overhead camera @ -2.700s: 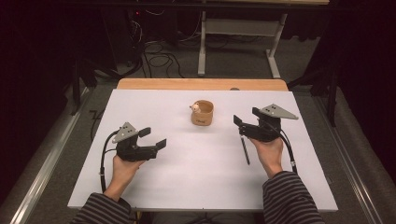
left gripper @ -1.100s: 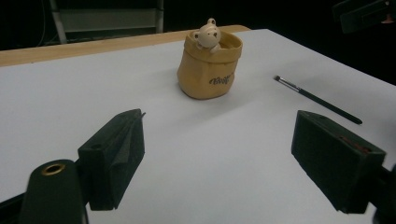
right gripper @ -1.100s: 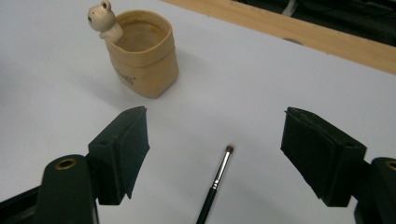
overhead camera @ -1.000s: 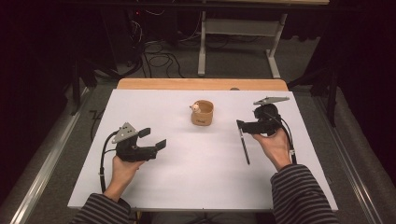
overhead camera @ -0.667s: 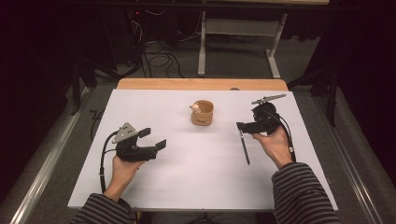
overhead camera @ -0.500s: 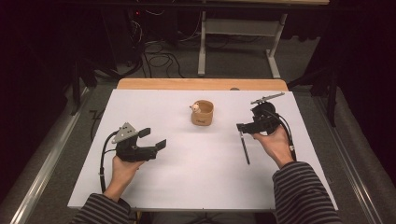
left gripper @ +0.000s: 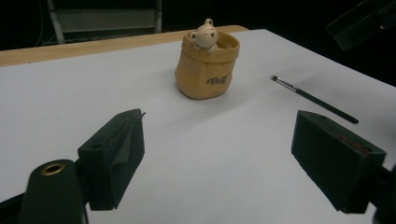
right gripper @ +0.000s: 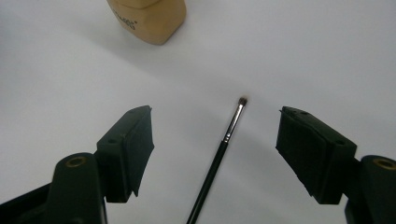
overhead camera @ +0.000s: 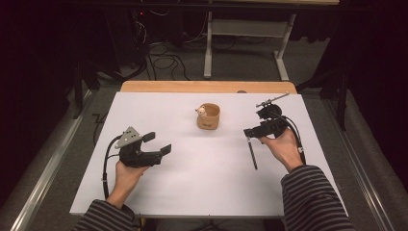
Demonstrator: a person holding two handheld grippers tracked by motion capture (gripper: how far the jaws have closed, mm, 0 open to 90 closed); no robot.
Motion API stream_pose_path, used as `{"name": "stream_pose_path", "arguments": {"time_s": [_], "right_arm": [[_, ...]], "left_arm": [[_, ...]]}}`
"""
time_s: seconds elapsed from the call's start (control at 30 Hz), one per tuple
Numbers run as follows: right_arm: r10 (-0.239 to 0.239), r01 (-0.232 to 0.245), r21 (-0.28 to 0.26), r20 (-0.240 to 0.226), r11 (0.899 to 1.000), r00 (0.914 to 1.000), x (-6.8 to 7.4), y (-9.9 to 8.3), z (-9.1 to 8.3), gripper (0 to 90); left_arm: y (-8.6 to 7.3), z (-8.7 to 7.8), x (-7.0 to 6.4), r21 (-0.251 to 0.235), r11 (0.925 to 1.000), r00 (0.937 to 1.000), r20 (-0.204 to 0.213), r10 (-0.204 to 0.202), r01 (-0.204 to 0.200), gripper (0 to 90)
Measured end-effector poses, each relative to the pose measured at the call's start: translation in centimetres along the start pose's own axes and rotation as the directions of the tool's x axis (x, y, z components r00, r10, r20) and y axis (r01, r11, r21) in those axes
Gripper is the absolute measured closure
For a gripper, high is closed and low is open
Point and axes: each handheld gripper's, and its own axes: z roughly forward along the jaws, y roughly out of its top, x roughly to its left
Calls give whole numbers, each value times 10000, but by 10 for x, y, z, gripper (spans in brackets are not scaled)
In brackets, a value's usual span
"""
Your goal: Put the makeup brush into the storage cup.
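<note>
Brush (right gripper: 218, 152) flat on white surface (overhead camera: 211, 183), between right gripper (right gripper: 215, 154) jaws, spread wide, tan bear pot (left gripper: 207, 63) beyond left gripper (left gripper: 233, 158) jaws, also apart, pot script unreadable

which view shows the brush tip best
The right gripper view: the brush lies between the open fingers, its bristle tip close and sharp. The left gripper view shows it whole but farther off; the high view shows a thin dark line.
</note>
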Motion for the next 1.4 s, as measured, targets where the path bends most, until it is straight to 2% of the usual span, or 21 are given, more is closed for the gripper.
{"name": "stream_pose_path", "arguments": {"time_s": [0.2, 0.33, 0.43, 0.63, 0.67, 0.73, 0.9, 1.07, 1.27, 1.33, 1.4], "right_arm": [[145, -145, 409, -14, 9991, 9999, -1, 3, 0, 293], [255, -250, 1022, -35, 9945, 9997, -1, 6, 3, 293], [306, -302, 1176, -14, 9926, 9995, -2, 7, 5, 300], [193, -169, 1634, -126, 9864, 9997, 0, 11, 8, 325], [273, -243, 1844, -137, 9826, 9995, 1, 12, 9, 328], [250, -217, 1869, -150, 9821, 9996, 1, 12, 11, 332], [383, -306, 2301, -287, 9727, 9989, 0, 14, 15, 391], [501, -362, 2804, -424, 9592, 9978, -1, 16, 20, 439], [539, -403, 3106, -351, 9497, 9979, -1, 17, 24, 470], [583, -456, 3302, -286, 9428, 9979, 0, 17, 26, 496], [547, -416, 3343, -298, 9415, 9981, 0, 17, 27, 499]], "left_arm": [[0, 0, 0, 4, 10000, 10000, -11, 27, -27, 178], [0, 0, 0, 1, 10000, 10000, -48, -2, 2, 177], [0, 0, 0, 6, 10000, 10000, -48, 5, -5, 177], [0, -1, 0, 9, 10000, 9999, -102, 15, -15, 176], [0, -1, 0, 21, 10000, 9999, -111, 12, -12, 175], [0, -1, 0, 23, 10000, 9999, -110, 16, -16, 175], [0, -1, -1, 41, 10000, 9999, -115, 34, -34, 175], [0, -1, 0, 55, 10000, 9999, -113, 6, -5, 175], [0, -1, 0, 62, 10000, 9999, -113, 40, -40, 175], [0, -1, 0, 99, 9999, 9999, -154, 32, -31, 175], [0, 0, 0, 134, 9999, 9998, -193, 8, -6, 175]]}}
